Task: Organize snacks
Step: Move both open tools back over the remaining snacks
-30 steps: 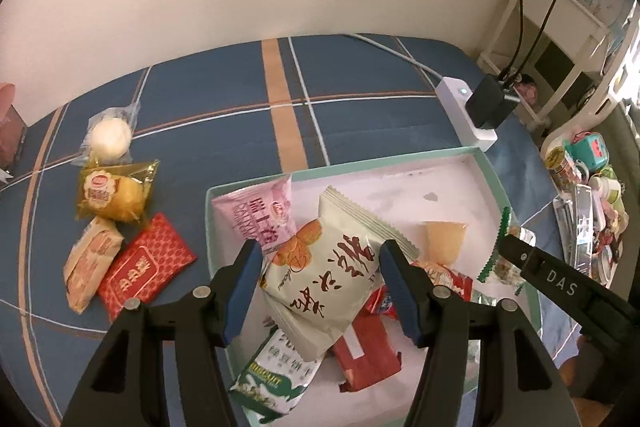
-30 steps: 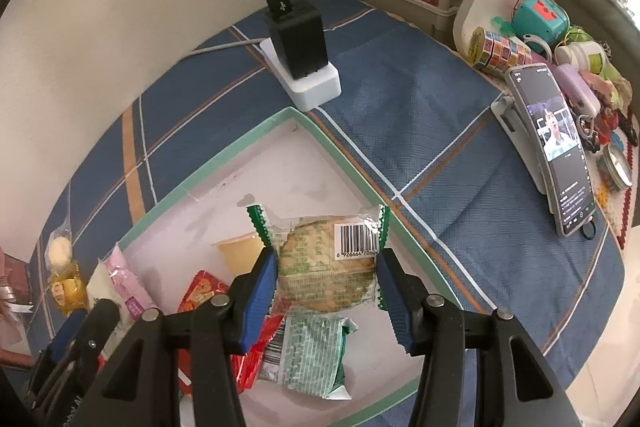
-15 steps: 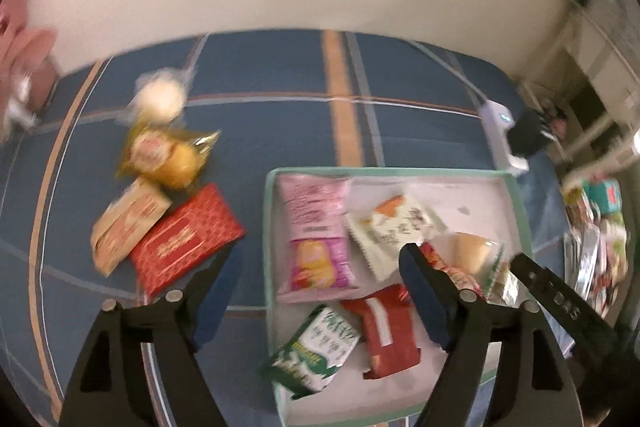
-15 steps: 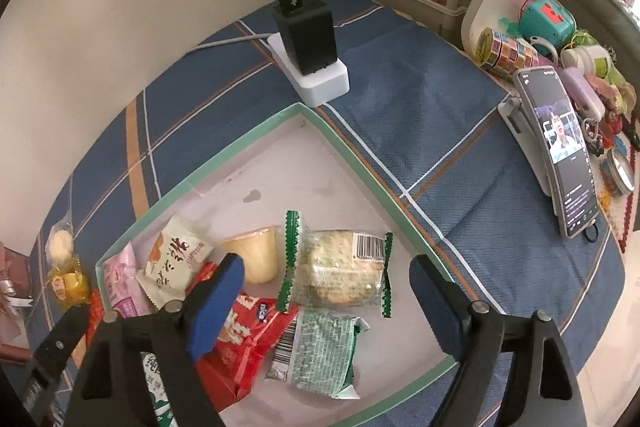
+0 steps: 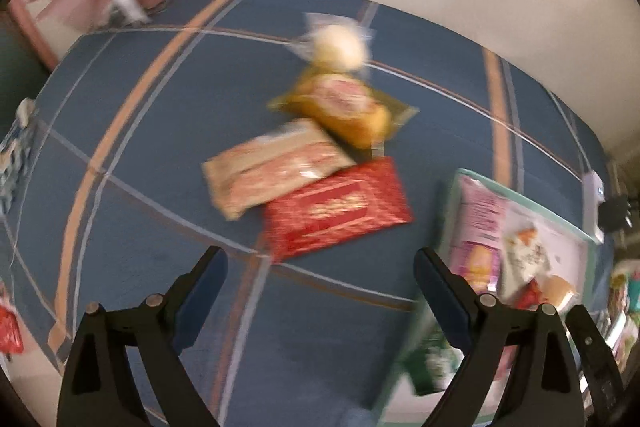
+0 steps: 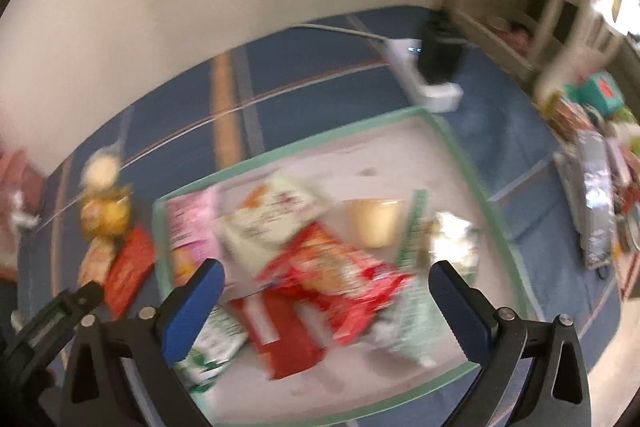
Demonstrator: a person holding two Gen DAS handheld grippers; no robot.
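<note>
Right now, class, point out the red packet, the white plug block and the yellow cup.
Red packet [image 5: 338, 211], left wrist view, middle of its face.
Plug block [image 6: 434, 91], right wrist view, white end.
Yellow cup [image 6: 374, 223], right wrist view, its side.

light: warm, dim indoor | blur: heavy motion smear, both views | edges: fisheye bending, dark corners

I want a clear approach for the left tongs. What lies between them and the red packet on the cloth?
Only bare blue cloth, seen in the left wrist view. The left tongs are opening with nothing between them; the red packet lies just ahead.
</note>
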